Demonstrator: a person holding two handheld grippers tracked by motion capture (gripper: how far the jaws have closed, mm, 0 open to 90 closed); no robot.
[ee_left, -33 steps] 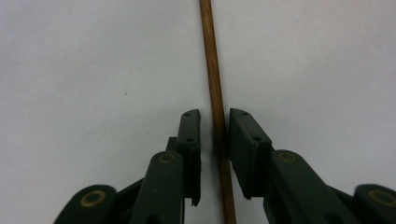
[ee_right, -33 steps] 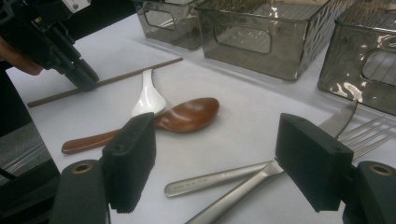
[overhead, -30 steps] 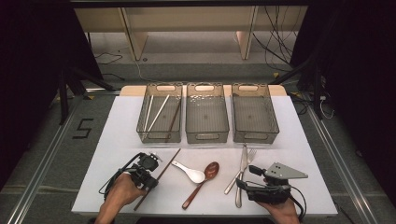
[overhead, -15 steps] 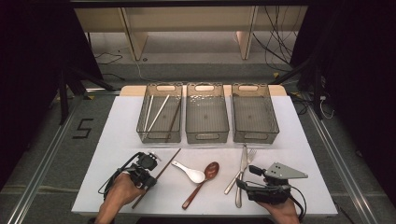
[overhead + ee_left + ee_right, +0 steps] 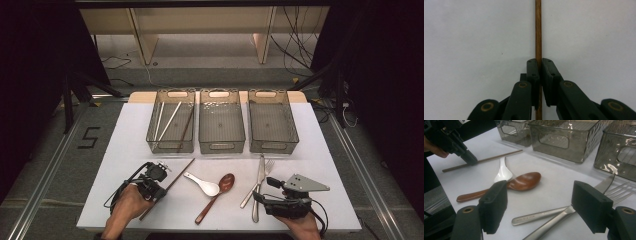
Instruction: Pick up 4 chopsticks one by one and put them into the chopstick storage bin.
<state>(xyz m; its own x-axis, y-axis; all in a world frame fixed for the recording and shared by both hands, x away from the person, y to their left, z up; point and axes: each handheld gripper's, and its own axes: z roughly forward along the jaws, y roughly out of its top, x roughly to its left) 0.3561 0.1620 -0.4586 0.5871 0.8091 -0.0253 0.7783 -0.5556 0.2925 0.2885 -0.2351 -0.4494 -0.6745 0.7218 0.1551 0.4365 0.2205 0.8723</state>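
At the near left of the table, the left tongs sit clamped on the brown chopstick, both pads pressed against its shaft while it lies flat on the white surface. Half a second ago the hand was in nearly the same spot, so little has shifted; what matters is that the grip now looks complete, and a lift seems the likely next step. Three clear bins stand in a row at the far side: the left bin already holds chopsticks, two pale and one dark, which suggests a sorting job and marks that bin as the probable goal.

The right tongs rest wide apart and empty, just short of the knife and fork. Between the hands lie the white spoon and wooden spoon, touching, still unsorted.
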